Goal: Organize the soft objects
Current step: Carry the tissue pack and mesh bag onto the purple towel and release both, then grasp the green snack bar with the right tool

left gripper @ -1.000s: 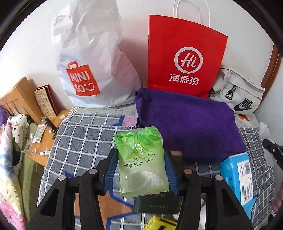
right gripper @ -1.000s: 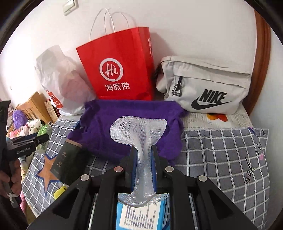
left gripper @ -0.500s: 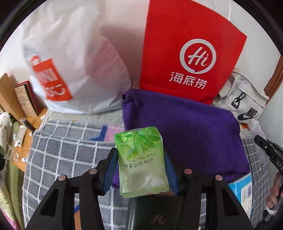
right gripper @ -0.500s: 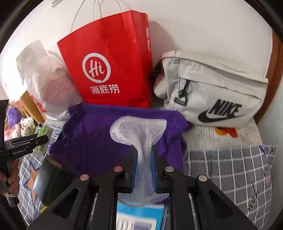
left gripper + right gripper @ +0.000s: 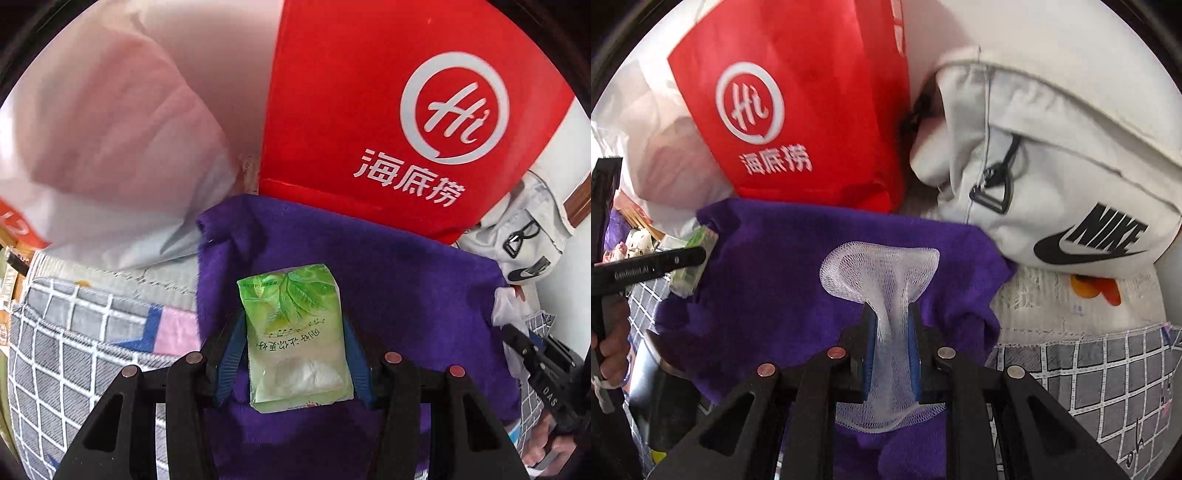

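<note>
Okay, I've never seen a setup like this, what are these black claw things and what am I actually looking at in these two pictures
Those black claws are hand-held grippers, one in each of a person's hands, not a robot arm. Each carries a wide-angle camera looking forward along its two fingers, so one picture is taken from the left gripper and one from the right.

The left gripper is clamped on a green tissue pack. The right gripper is pinched shut on a piece of white mesh. In the right picture the person's hand holding the left gripper shows at the left edge.

Below both lies a purple towel on a grey checked blanket. Behind it, against the wall, are a red paper bag, a white plastic bag and a white Nike bag.
</note>
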Motion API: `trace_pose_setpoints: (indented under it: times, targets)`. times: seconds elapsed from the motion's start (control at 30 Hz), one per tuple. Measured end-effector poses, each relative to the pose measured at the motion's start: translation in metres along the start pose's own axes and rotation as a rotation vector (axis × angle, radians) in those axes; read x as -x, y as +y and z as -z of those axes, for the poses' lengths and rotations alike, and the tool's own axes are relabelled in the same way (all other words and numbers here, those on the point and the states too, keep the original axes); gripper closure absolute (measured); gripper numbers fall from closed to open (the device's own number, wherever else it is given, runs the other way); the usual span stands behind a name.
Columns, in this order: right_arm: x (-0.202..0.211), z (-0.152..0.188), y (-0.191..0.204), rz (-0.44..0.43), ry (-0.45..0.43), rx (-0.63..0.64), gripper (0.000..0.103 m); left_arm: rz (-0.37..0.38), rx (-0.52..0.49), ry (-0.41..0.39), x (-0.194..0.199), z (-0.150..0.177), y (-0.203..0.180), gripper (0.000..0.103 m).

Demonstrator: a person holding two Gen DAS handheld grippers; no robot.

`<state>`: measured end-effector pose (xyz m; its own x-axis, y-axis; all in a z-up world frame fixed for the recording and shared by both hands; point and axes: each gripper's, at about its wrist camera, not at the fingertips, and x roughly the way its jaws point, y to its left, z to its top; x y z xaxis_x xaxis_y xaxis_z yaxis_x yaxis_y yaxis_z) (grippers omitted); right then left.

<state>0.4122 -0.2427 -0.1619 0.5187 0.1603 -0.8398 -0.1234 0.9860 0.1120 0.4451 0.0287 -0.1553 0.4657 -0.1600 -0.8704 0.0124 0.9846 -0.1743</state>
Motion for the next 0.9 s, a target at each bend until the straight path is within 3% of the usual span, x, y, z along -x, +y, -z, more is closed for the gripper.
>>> trace_pose_setpoints:
  times: [0.3,0.33,0.4,0.43,0.47,0.53,0.57,0.63,0.9]
  targets:
    - [-0.026,0.004,-0.005,-0.043,0.076,-0.027,0.087,-0.003,0.008,0.018,-0.019,-0.014,-0.006,0.053]
    - [-0.026,0.004,-0.005,-0.045,0.078,-0.028,0.083,-0.005,0.006,0.020,-0.020,-0.015,-0.006,0.053]
    - [-0.028,0.004,-0.005,-0.049,0.088,-0.030,0.063,-0.017,0.004,0.024,-0.022,-0.016,-0.008,0.052]
    - [-0.030,0.004,-0.003,-0.051,0.095,-0.028,0.047,-0.020,0.000,0.025,-0.022,-0.017,-0.010,0.048]
    - [-0.030,0.004,-0.002,-0.051,0.091,-0.025,0.040,-0.022,-0.006,0.026,-0.020,-0.013,-0.010,0.045]
    - [-0.027,0.004,0.002,-0.050,0.073,-0.011,0.033,-0.024,-0.014,0.014,-0.022,-0.016,-0.012,0.026]
    - [-0.025,0.003,0.006,-0.053,0.062,-0.002,0.025,-0.026,-0.022,-0.001,-0.019,-0.016,-0.014,0.022]
    - [-0.020,0.003,0.010,-0.052,0.038,0.010,0.021,-0.040,-0.037,-0.010,-0.014,-0.015,-0.018,0.018]
    - [0.005,0.008,0.021,-0.040,-0.003,0.010,0.015,-0.054,-0.039,-0.019,0.020,0.003,-0.011,0.018]
